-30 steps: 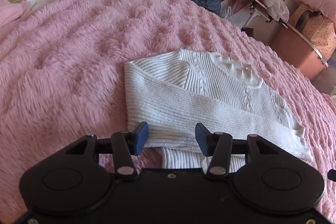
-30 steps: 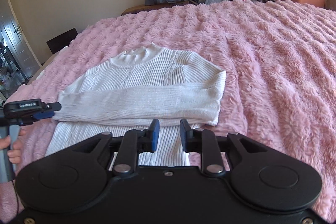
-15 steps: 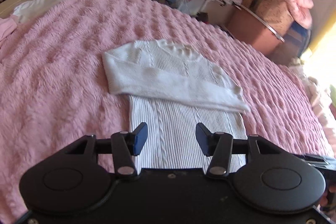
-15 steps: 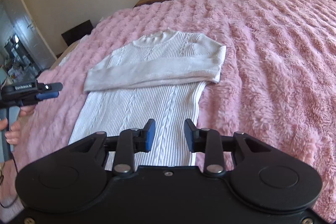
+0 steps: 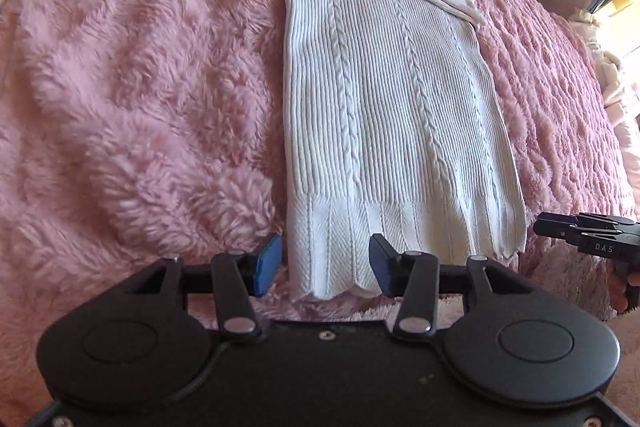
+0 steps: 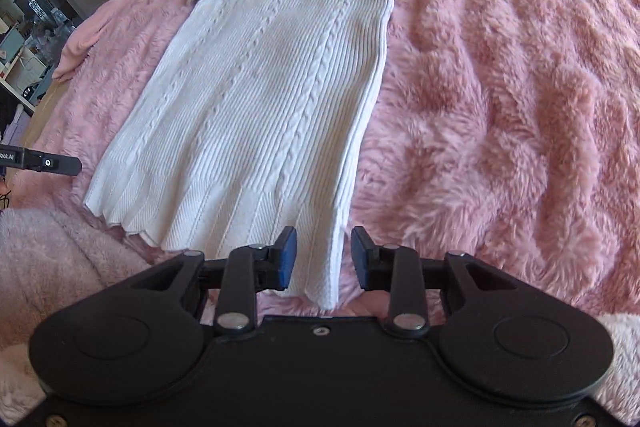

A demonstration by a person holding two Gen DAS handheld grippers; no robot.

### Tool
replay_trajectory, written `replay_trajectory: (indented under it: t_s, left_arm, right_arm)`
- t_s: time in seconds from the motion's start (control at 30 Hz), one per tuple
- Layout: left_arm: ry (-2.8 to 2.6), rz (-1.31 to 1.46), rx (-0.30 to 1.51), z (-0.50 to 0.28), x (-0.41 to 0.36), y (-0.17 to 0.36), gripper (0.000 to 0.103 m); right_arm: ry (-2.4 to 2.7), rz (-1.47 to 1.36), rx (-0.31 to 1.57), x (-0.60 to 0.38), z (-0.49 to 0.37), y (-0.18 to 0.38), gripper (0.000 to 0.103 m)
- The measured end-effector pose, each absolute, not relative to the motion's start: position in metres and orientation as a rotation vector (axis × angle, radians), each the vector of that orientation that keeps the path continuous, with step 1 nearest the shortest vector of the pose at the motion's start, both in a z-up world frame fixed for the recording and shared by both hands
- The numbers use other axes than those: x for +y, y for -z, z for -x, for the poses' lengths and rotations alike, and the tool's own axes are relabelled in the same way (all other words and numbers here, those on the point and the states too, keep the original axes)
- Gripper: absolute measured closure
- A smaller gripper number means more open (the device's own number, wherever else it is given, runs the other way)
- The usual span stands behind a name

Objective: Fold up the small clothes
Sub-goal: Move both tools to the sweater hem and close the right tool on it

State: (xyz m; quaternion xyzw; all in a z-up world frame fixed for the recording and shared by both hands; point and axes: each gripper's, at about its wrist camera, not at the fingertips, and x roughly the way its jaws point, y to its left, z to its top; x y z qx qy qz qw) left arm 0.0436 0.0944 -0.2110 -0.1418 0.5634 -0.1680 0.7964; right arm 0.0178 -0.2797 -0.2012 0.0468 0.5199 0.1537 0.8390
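Pink fluffy bed [image 5: 140,87] carries the white knit sweater [image 5: 392,99], flat, long axis running away from both cameras, scalloped hem nearest, neck far, sleeves folded across the chest. Left gripper [image 5: 325,270] open, straddling the sweater's left hem corner. Right gripper [image 6: 323,258] open around the right hem corner.

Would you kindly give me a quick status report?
Left gripper and right gripper open at hem corners. White sweater flat, sleeves folded across. Nothing in the way.
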Motion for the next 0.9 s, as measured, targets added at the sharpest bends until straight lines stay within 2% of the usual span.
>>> replay_trajectory:
  t_s: [0.23, 0.37, 0.4, 0.47, 0.5, 0.67, 0.73, 0.8, 0.9]
  left_arm:
    - [0.326, 0.343, 1.271, -0.049, 0.098, 0.231, 0.054]
    - [0.378, 0.409, 1.307, -0.054, 0.100, 0.239, 0.058]
    - [0.385, 0.411, 1.321, -0.055, 0.099, 0.241, 0.061]
    - [0.398, 0.416, 1.332, -0.056, 0.098, 0.243, 0.079]
    - [0.403, 0.420, 1.338, -0.056, 0.097, 0.245, 0.091]
    - [0.398, 0.449, 1.361, -0.060, 0.096, 0.251, 0.095]
    - [0.397, 0.449, 1.362, -0.060, 0.097, 0.251, 0.097]
    - [0.406, 0.447, 1.357, -0.060, 0.099, 0.251, 0.099]
    - [0.417, 0.466, 1.353, -0.058, 0.100, 0.249, 0.101]
  right_arm:
    - [-0.296, -0.139, 1.143, -0.282, -0.013, 0.216, 0.072]
    - [-0.297, -0.174, 1.170, -0.281, -0.014, 0.225, 0.072]
    - [-0.296, -0.175, 1.170, -0.280, -0.014, 0.226, 0.072]
    - [-0.301, -0.177, 1.170, -0.278, -0.015, 0.226, 0.072]
    - [-0.310, -0.177, 1.170, -0.278, -0.017, 0.226, 0.072]
    - [-0.316, -0.178, 1.188, -0.271, -0.021, 0.232, 0.072]
    - [-0.313, -0.185, 1.194, -0.273, -0.022, 0.234, 0.077]
    - [-0.320, -0.190, 1.196, -0.272, -0.023, 0.234, 0.095]
    - [-0.343, -0.162, 1.181, -0.268, -0.020, 0.228, 0.095]
